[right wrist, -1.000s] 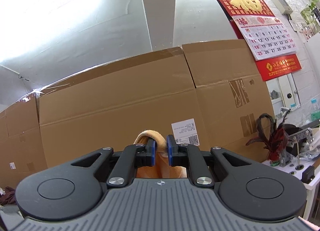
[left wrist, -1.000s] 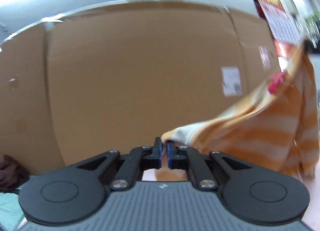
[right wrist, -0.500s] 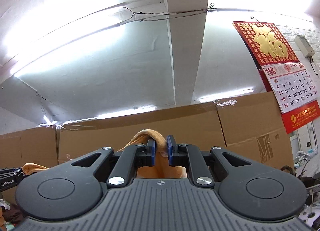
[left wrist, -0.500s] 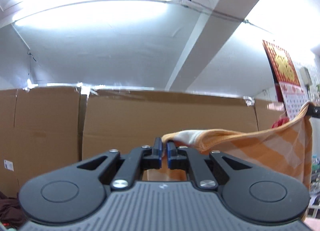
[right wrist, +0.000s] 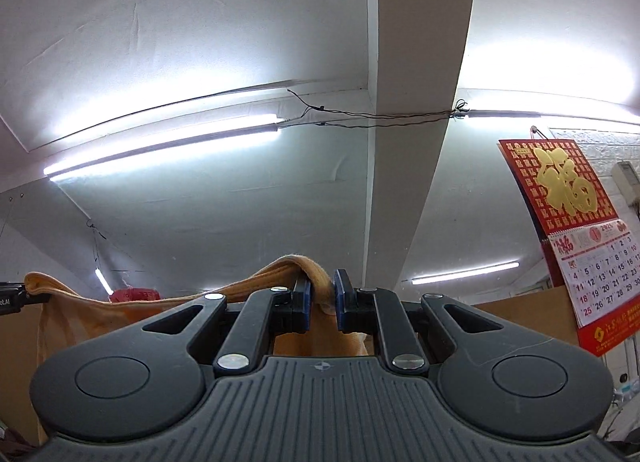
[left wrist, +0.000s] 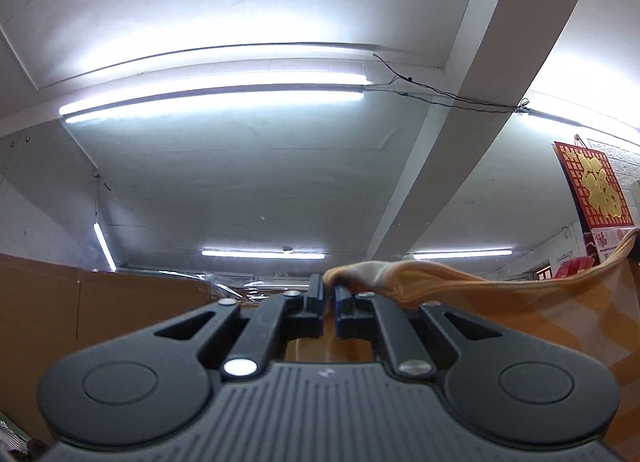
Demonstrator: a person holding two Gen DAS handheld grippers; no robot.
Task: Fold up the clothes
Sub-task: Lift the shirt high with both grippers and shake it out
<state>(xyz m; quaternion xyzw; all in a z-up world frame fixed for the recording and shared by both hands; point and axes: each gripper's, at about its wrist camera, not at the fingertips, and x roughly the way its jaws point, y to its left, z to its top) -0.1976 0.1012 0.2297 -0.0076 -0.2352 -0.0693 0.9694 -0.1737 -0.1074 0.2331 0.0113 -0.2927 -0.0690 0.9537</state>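
An orange-and-white striped garment (left wrist: pixel 520 302) is stretched in the air between both grippers. My left gripper (left wrist: pixel 329 294) is shut on one corner of it, and the cloth runs off to the right and hangs down. In the right wrist view my right gripper (right wrist: pixel 321 290) is shut on another bunched edge of the striped garment (right wrist: pixel 132 302), which spans left toward the other gripper at the frame's left edge. Both cameras tilt up toward the ceiling. The lower part of the garment is hidden.
Tall cardboard boxes (left wrist: pixel 100 302) stand ahead, only their tops showing. A red wall calendar (right wrist: pixel 576 230) hangs at the right. A ceiling beam (right wrist: pixel 420 102) and tube lights (left wrist: pixel 216 98) fill the upper view. No table surface shows.
Both grippers have risen and tilted upward with the garment held. The boxes dropped to the bottom of the views and the ceiling now fills them. The cloth's top edge is pulled straighter.
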